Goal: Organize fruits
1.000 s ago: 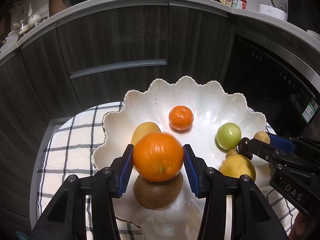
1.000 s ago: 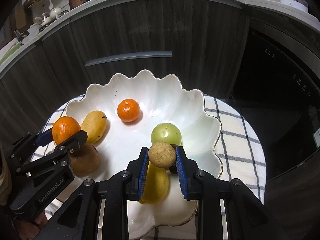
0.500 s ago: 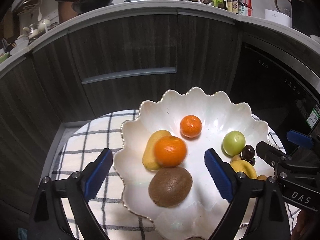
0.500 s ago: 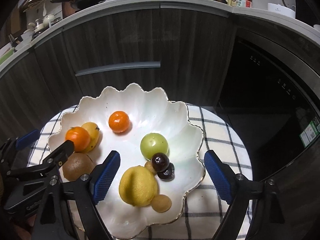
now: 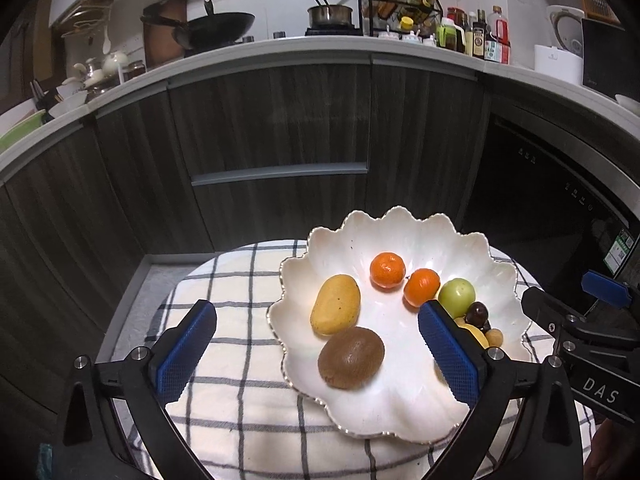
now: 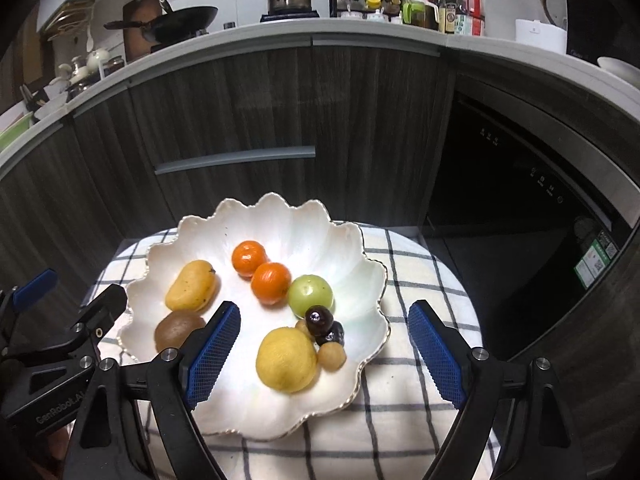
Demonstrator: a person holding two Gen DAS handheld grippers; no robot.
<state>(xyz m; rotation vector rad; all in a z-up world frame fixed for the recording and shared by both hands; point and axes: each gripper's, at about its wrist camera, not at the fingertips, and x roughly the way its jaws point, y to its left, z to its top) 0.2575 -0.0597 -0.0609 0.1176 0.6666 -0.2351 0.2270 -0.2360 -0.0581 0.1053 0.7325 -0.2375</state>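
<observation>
Two grippers hang above a white scalloped bowl [image 6: 280, 216] that sits on a round table under a checked cloth [image 6: 420, 280]. Left gripper [image 5: 318, 350]: jaws spread wide and opening, blue pads clear of everything; the kiwi [image 5: 351, 358] and the mango [image 5: 335, 310] lie in the bowl below the gap, neither touched. Right gripper [image 6: 324, 354]: jaws wide apart, nothing held; the lemon [image 6: 286, 360] lies in the bowl beneath the gap, apart from both pads. Fruit all rests inside the bowl. Two oranges [image 6: 249, 258] sit touching near the middle, the nearer one [image 6: 271, 282] just beside a green apple [image 6: 311, 296]. A dark plum [image 6: 319, 320] leans against the apple's near side, with a second dark fruit [image 6: 336, 334] touching it. A small tan round fruit [image 6: 331, 356] lies against the lemon; another is partly hidden behind the plum. Mango and kiwi occupy the bowl's left side, close together. Dark wood-grain cabinets [image 5: 280, 128] stand behind the table, a black-fronted appliance [image 6: 520, 200] to the right.
</observation>
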